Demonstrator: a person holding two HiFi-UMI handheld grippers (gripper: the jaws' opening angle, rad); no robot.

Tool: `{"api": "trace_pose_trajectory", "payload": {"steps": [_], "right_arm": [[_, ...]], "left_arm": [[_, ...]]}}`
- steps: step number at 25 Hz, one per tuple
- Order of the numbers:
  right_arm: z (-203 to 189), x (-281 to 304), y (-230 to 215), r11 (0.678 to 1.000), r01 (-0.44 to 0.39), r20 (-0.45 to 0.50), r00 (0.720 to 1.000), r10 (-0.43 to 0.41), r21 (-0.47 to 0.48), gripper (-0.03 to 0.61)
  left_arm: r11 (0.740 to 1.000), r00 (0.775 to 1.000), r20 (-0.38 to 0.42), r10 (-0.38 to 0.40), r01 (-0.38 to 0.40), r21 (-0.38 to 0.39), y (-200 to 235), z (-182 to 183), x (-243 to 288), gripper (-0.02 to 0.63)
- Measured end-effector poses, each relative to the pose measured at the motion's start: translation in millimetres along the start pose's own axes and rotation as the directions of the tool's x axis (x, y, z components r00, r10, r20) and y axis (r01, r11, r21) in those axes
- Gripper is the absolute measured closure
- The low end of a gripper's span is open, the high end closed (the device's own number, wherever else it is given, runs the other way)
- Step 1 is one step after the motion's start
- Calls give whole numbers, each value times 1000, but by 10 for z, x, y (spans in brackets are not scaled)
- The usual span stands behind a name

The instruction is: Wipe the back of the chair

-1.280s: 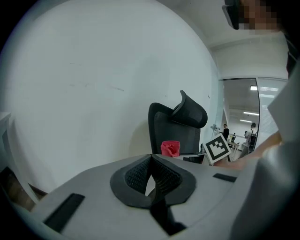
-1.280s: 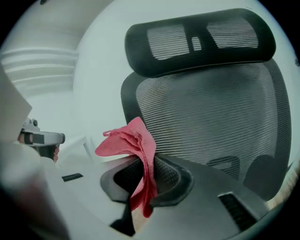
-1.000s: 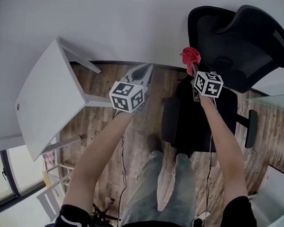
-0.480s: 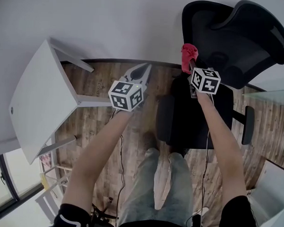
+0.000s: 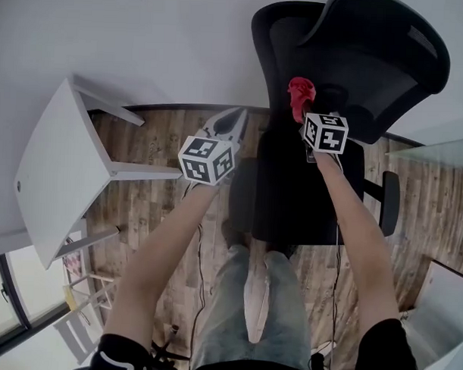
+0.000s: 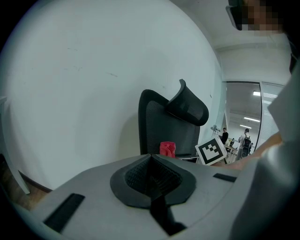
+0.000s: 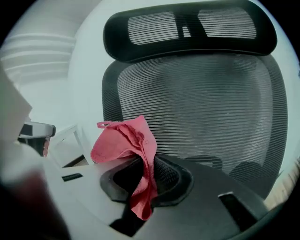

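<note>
Right gripper view showed the right gripper (image 7: 146, 185) clamped on the cloth (image 7: 123, 143), held near the chair back (image 7: 201, 112). The left gripper (image 6: 151, 183) was closed and empty, off to the side. Wiping well would likely need the cloth pressed flat, with even overlapping strokes.

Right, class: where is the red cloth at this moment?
The red cloth is clamped in the jaws of the right gripper, held up in front of the chair's mesh backrest. In the head view it shows right of centre, near the top.
</note>
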State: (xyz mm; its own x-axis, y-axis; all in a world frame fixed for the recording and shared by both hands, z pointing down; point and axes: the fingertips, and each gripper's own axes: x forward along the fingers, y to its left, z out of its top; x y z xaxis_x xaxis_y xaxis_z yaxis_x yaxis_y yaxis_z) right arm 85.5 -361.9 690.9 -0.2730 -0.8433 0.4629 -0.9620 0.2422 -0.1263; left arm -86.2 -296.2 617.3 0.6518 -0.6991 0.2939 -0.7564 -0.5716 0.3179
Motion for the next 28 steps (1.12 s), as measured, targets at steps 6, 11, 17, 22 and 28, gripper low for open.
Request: {"api": "trace_pose_trajectory", "payload": {"steps": [6, 11, 17, 22, 28], "right_arm": [[-22, -226, -515, 999, 34, -1, 999, -34, 0, 508], [-55, -498, -1066, 996, 89, 1, 996, -89, 8, 508], [-142, -794, -1822, 984, 167, -9, 986, -167, 63, 508], [-177, -995, -2237, 975, 213, -13, 977, -212, 65, 508], [-220, -1152, -2573, 970, 235, -9, 972, -235, 61, 508]], "left_arm": [[1000, 1000, 9, -24, 24, 16, -477, 88, 317, 589], [999, 999, 12, -32, 32, -31, -819, 89, 507, 589], [998, 999, -1, -53, 53, 22, -1196, 136, 843, 589], [989, 991, -40, -125, 127, 72, -1533, 119, 1100, 589], [987, 990, -42, -136, 139, 79, -1680, 159, 1304, 589]]}}
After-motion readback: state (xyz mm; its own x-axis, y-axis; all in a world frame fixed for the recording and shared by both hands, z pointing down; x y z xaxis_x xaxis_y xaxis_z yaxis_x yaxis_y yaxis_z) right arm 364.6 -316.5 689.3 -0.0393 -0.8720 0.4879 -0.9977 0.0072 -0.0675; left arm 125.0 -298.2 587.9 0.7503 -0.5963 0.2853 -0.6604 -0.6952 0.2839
